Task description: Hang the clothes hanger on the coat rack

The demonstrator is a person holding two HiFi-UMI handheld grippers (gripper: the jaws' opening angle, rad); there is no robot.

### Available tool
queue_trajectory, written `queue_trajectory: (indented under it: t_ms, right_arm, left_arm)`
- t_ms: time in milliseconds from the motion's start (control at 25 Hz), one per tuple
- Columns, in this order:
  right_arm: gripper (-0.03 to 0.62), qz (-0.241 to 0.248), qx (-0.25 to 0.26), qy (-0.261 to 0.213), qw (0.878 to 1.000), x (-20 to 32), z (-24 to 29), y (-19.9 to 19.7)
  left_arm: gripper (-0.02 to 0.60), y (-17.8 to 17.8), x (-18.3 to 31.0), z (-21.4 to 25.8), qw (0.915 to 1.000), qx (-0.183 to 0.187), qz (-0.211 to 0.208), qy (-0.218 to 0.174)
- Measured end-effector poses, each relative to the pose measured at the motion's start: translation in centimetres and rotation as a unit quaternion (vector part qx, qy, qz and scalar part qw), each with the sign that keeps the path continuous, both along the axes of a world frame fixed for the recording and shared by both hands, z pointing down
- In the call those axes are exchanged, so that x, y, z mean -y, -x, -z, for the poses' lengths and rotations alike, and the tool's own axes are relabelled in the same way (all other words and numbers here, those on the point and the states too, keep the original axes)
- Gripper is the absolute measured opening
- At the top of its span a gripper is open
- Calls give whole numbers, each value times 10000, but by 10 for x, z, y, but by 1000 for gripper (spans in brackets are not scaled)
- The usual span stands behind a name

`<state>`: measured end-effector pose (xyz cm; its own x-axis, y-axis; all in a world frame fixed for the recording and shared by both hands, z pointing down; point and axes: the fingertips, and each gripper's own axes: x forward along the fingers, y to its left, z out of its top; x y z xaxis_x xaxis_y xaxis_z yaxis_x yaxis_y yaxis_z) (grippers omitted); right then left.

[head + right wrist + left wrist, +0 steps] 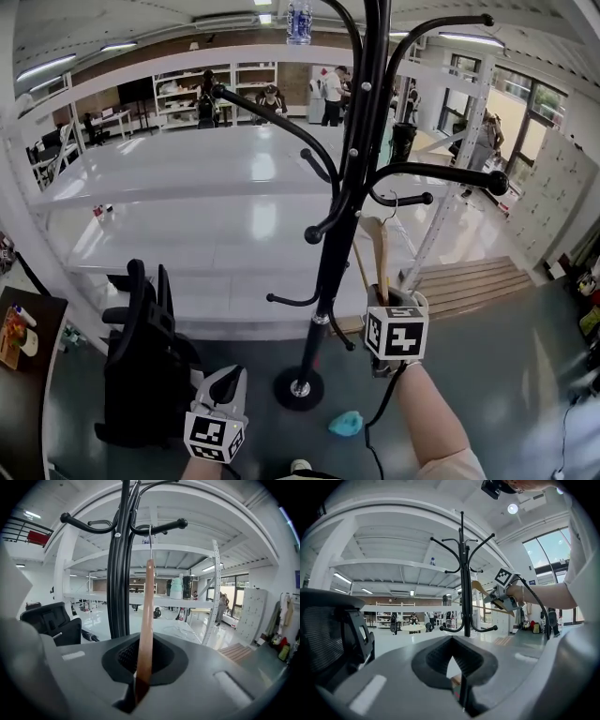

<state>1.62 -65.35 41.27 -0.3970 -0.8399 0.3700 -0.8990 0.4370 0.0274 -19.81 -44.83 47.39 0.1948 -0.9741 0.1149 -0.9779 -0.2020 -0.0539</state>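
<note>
Right tongs (380,298) clamp wooden hanger (378,246) beside coat rack (330,248); left tongs (223,382) closed.

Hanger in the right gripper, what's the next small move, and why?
Probably lower the right gripper slightly to seat the wire hook on the coat rack arm: its jaws clamp the wooden hanger, and the hook stands right at that arm.

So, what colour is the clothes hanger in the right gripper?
The clothes hanger is light brown wood; the right gripper view shows it best.
</note>
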Motion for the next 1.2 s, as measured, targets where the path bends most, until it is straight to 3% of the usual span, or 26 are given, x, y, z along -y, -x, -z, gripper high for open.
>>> queue_trajectory:
  t_ms: [560,680,800,960,1200]
  right_arm:
    - [37,53,184,-160,9997,-2,-9,5]
    - [78,86,389,-296,9988,-8,1,6]
    - [184,170,539,-454,9974,-18,11,6]
    - [279,254,626,-1061,9921,-39,41,2]
    - [285,108,728,-1701,9827,-86,84,-16]
  left_arm:
    - [0,-4,2,-4,10000,46,1,-66]
    - [0,-3,-1,3,9999,53,16,-109]
    - [0,-3,-7,5,9999,58,3,-117]
    - [0,-4,-14,10,9998,55,-22,-212]
    - [0,-9,-31,21,9992,39,-171,-366]
